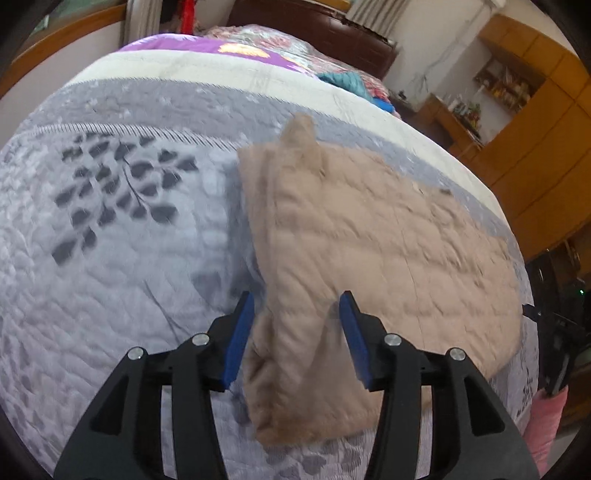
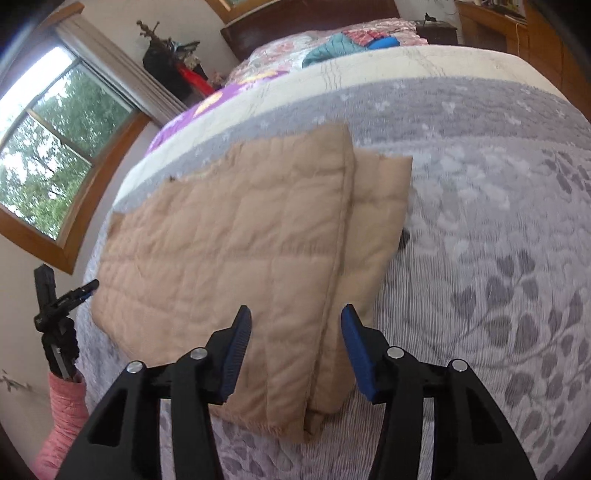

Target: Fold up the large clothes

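Observation:
A tan quilted garment [image 1: 369,240] lies folded on the grey leaf-patterned bedspread [image 1: 110,258]. My left gripper [image 1: 297,306] is open, its blue pads either side of the garment's near left edge, just above it. In the right wrist view the same garment [image 2: 229,251] lies with a folded layer on top and a lower layer sticking out at the right. My right gripper [image 2: 295,319] is open over the garment's near right edge. The left gripper [image 2: 62,299] shows at the far left of that view, and the right one [image 1: 554,332] at the right edge of the left wrist view.
The bed's far end holds a purple and floral quilt [image 1: 236,46] and teal and blue clothes [image 2: 332,48]. A dark headboard [image 2: 295,18], a window [image 2: 48,147] on the left wall and wooden cabinets [image 1: 535,129] stand around the bed.

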